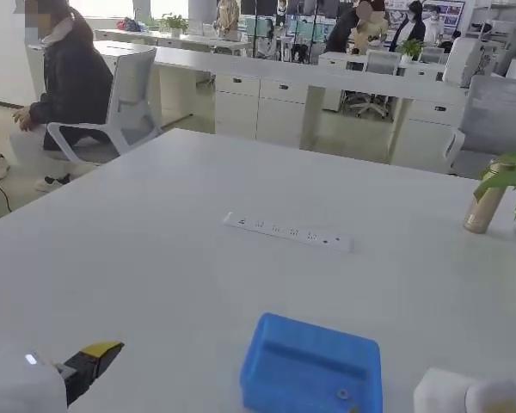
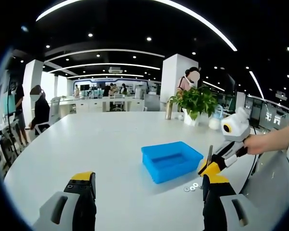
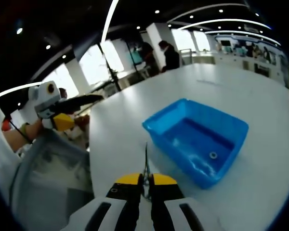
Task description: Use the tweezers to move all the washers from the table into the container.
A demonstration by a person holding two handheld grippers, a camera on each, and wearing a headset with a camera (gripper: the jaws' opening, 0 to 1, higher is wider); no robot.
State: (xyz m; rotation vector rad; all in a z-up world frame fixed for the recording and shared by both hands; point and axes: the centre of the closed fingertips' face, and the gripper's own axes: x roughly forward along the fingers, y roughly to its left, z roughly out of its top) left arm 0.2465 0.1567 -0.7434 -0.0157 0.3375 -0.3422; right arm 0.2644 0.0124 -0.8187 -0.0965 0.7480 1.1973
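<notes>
Right gripper (image 3: 146,181) first: its yellow tips are pressed together, pinching the tweezers (image 3: 146,161), and the thin blades run forward over the table (image 3: 115,139). The points stop just short of the container's near corner. Whether they're gripping anything I can't make out, they're too fine. The blue container (image 3: 197,137) sits just ahead and to the right of the blades, and there's one washer (image 3: 213,155) lying flat on its floor. Over to the left gripper (image 2: 148,185): fingers spread wide, nothing between them, held above the table with the container dead ahead. From that side the right gripper reaches in with a hand (image 2: 260,143) behind it, tweezers angled down. Right under it on the tabletop is a small cluster of loose washers (image 2: 191,187), two or three I'd say, too small to count for certain. They lie just beside the container's near corner, outside it. From the head view the container sits at the bottom edge, with one gripper's yellow tip low on the left and a white gripper body low on the right. Beyond the container, mid-table, lies a white power strip (image 1: 288,231). At the far right edge stand a plant (image 1: 512,176) and a bronze bottle (image 1: 483,206), close together. A person (image 1: 64,73) sits in a chair off the table's far left corner.
</notes>
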